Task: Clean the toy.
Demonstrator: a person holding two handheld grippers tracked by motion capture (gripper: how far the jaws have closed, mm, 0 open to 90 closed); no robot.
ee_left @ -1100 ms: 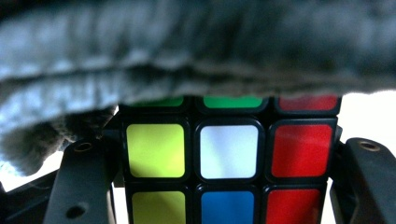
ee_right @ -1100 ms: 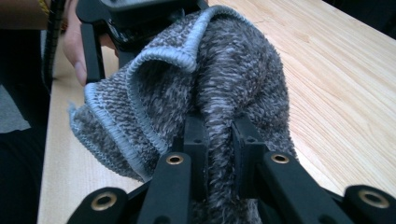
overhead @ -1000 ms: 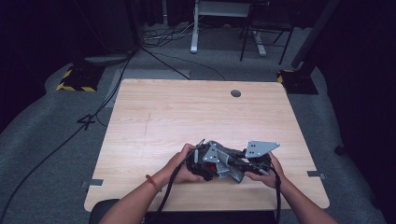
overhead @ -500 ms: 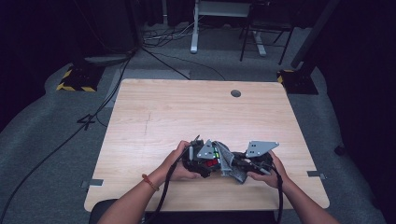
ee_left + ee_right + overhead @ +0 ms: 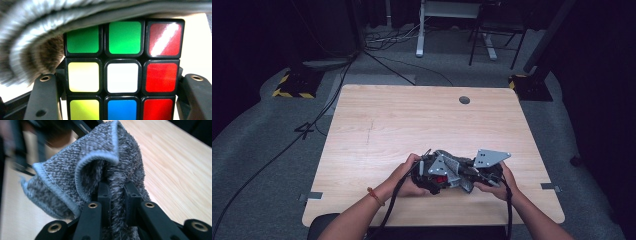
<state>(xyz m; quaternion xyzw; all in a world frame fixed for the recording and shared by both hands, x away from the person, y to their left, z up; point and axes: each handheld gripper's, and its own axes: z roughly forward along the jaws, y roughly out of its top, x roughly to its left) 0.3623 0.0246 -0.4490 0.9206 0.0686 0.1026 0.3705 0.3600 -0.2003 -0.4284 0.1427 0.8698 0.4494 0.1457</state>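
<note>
A puzzle cube with green, red, white, yellow and blue squares sits clamped between the jaws of my left gripper, close to the lens. A grey fuzzy cloth drapes over the cube's top and left side. My right gripper is shut on a fold of that grey cloth, which bunches above its jaws. From the high view both grippers meet near the table's front edge, the left gripper and the right gripper touching tip to tip, with the cloth between them.
The light wooden table has a round cable hole near its far edge. Cables trail from both grippers over the front edge. Beyond the table, cables, a desk frame and a chair base stand on grey carpet.
Both hands stay near the front edge. The cloth bundle between the grippers has shifted slightly; the left gripper has tilted a little.
</note>
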